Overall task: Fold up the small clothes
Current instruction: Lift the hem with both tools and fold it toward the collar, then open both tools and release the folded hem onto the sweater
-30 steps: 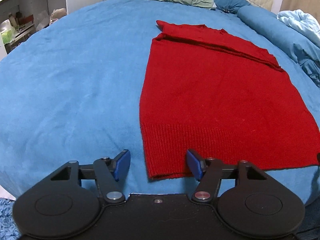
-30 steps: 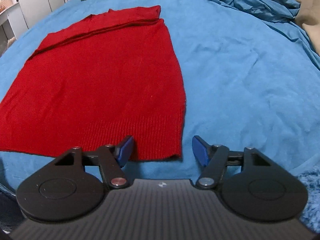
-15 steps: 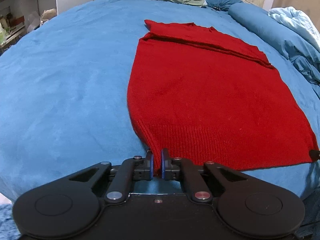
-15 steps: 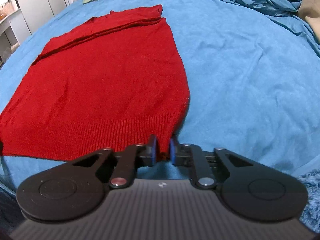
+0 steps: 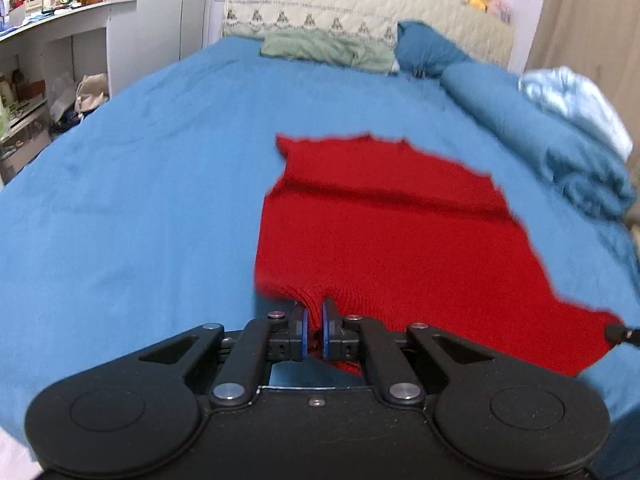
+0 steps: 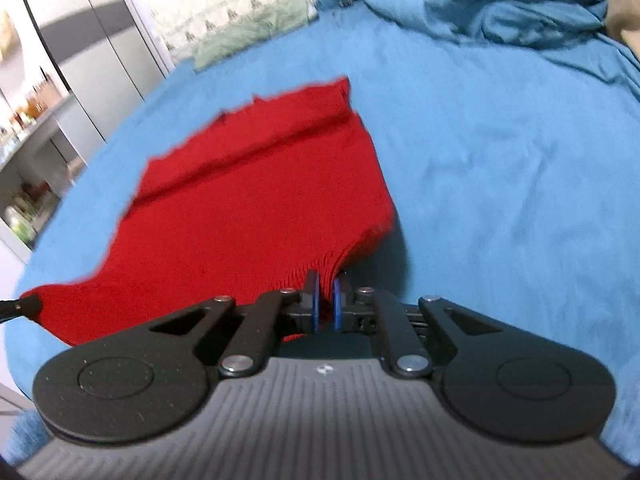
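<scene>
- I have the left gripper (image 5: 315,330) pinched down to a thin gap on the ribbed hem of the red sweater (image 5: 384,232), at its left corner; knit shows between the blue pads (image 5: 305,330).
- The right gripper (image 6: 326,306) is squeezed just as narrow on the hem's opposite corner, with bunched ribbing rising out of the jaws.
- I hold both corners, I judge, so the bottom edge travels level when I carry it toward the collar end for a fold.
- Near each grip the hem is raised off the blue bedspread (image 5: 132,208) and sags between the two grippers; a shadow shows under the right corner.
- Further out, the sweater's body lies flat mid-bed, with a crosswise ridge where fabric is folded in near the top.
- Beyond it sit a green pillow (image 5: 328,50), a blue pillow (image 5: 428,48) and a heaped blue duvet (image 6: 500,4), well apart from the sweater.
</scene>
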`<state>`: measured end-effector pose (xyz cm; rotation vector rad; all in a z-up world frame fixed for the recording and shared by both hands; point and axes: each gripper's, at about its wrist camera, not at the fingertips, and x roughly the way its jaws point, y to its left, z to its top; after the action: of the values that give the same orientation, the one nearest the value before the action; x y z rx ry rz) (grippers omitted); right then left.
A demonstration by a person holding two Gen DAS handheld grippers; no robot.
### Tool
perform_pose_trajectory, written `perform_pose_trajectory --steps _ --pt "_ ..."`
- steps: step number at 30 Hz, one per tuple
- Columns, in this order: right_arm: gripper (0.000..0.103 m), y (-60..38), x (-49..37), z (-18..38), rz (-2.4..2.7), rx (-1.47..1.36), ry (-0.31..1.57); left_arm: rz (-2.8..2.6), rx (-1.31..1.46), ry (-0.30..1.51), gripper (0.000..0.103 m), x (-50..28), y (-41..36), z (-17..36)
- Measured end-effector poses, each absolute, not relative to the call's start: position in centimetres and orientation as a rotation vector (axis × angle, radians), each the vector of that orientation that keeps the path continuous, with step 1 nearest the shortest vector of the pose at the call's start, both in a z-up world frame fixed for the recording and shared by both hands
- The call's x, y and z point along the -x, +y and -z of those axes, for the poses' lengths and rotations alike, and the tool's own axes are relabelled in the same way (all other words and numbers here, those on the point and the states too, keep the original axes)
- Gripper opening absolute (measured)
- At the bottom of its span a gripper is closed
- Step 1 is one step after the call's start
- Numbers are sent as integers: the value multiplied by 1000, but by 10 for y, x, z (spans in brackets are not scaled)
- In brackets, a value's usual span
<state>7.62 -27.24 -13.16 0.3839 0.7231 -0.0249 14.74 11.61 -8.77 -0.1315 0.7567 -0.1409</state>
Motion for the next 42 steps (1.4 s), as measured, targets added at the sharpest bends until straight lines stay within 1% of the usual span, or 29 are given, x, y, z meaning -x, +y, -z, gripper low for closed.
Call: perform_pose_trajectory --steps 3,8,11,13,16,20,23,26,27,28,29,30,31,32,33,35,36,37,38,42 --pt "22 -282 -104 103 1 -426 678 164 186 708 6 -188 119 58" --pt "22 -304 -179 61 -32 -491 598 164 176 636 6 -272 106 23" --pt "22 -316 -242 44 -36 -497 571 136 168 621 6 -335 97 20" --pt "22 -323 -289 41 -27 -491 571 109 178 628 6 -379 93 29" --pt "22 -327 -363 54 -12 -460 593 60 192 654 6 -445 85 58" --pt "22 -327 -447 106 -14 -473 659 -8 201 731 6 -514 81 113" --pt "22 -330 -487 145 14 -486 715 -28 216 783 7 -541 87 149" --pt "22 -337 -511 168 27 -511 728 -27 224 802 8 -559 93 168" --pt "23 -339 -516 172 26 -515 721 -26 225 802 9 -561 94 171" --pt "27 -342 -520 174 32 -511 714 -29 222 792 15 -565 96 171" --pt "31 -343 -523 175 47 -503 708 -36 217 778 35 -564 97 170" --pt "51 -343 -522 176 55 -498 698 -45 208 762 47 -562 98 168" --pt "65 -346 -522 175 50 -495 682 -47 194 736 68 -555 97 166" --pt "87 -346 -519 172 51 -482 656 -45 168 708 72 -551 94 163" --pt "93 -344 -511 169 57 -463 622 -38 134 683 72 -542 90 157" --pt "94 -336 -495 165 11 -424 570 -8 71 666 73 -520 81 153" --pt "94 -332 -488 165 -13 -412 573 20 60 666 75 -508 78 154" --pt "94 -326 -479 168 -36 -399 580 46 60 673 79 -500 77 158" --pt "94 -321 -472 172 -60 -388 592 71 70 695 86 -492 75 165" --pt "94 -309 -458 197 -62 -343 672 112 72 806 86 -469 70 201"
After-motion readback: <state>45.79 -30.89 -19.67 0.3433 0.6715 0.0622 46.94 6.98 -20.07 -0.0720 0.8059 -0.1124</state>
